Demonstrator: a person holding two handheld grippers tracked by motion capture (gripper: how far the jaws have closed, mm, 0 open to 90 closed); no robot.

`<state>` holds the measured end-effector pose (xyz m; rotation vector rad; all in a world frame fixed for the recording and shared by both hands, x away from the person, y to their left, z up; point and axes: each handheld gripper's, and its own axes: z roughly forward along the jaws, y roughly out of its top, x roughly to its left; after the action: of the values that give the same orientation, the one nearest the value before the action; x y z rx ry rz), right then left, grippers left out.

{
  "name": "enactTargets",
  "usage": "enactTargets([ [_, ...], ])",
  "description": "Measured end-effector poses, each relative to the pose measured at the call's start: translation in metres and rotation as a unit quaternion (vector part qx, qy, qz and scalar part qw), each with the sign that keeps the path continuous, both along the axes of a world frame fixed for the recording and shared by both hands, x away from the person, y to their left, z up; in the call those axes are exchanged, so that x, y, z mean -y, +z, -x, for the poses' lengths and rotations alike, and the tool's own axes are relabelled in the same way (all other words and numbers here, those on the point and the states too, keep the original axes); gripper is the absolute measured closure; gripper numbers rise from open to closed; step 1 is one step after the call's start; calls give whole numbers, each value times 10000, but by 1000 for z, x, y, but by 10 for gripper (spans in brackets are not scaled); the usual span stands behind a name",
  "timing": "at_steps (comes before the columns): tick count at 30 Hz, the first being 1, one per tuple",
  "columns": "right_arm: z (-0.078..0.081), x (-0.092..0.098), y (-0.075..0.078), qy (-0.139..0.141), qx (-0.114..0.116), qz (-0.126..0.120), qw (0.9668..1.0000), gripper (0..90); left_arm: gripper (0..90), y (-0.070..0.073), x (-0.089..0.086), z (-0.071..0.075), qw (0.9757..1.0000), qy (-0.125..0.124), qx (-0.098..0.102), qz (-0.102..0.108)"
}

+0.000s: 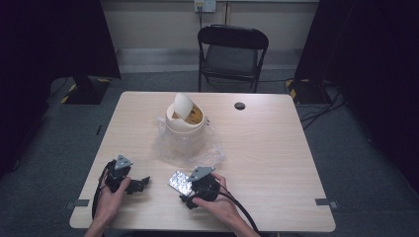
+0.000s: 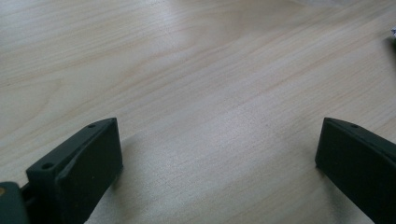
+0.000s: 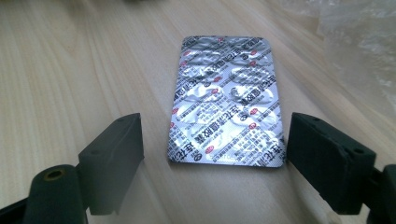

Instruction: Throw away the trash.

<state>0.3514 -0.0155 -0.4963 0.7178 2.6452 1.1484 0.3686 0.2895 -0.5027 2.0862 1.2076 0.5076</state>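
Tool (image 3: pixel 212 140) in my right hand stands spread around the pill sheet's (image 3: pixel 228 105) near end, lying flat on the counter (image 3: pixel 70 70). Closing now, I judge, could just skid the thin foil away.

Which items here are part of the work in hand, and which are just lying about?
In hand: blister pack, lying flat between the open right gripper jaws; small bin with clear bag.
Lying about: folding chair; left gripper, open over bare table.
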Motion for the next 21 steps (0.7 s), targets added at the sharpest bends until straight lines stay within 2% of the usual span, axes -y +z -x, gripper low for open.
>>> enactTargets([
  [3, 1, -3, -3, -5, 122, 75, 9999, 176, 0, 0, 0, 0, 10000, -2, 1, -3],
  [6, 2, -4, -3, -31, 147, 76, 9999, 182, 0, 0, 0, 0, 10000, 0, 0, 1],
  [10, 2, -3, -3, -139, 186, 46, 9997, 243, 0, 0, 0, 0, 10000, 0, 0, 0],
  [13, 0, 0, -2, -231, 205, 2, 9995, 329, 0, 0, 0, 0, 10000, 4, -2, 5],
  [21, -1, 2, -2, -192, 189, -55, 9996, 337, 0, 0, 0, 0, 10000, 12, -2, 18],
])
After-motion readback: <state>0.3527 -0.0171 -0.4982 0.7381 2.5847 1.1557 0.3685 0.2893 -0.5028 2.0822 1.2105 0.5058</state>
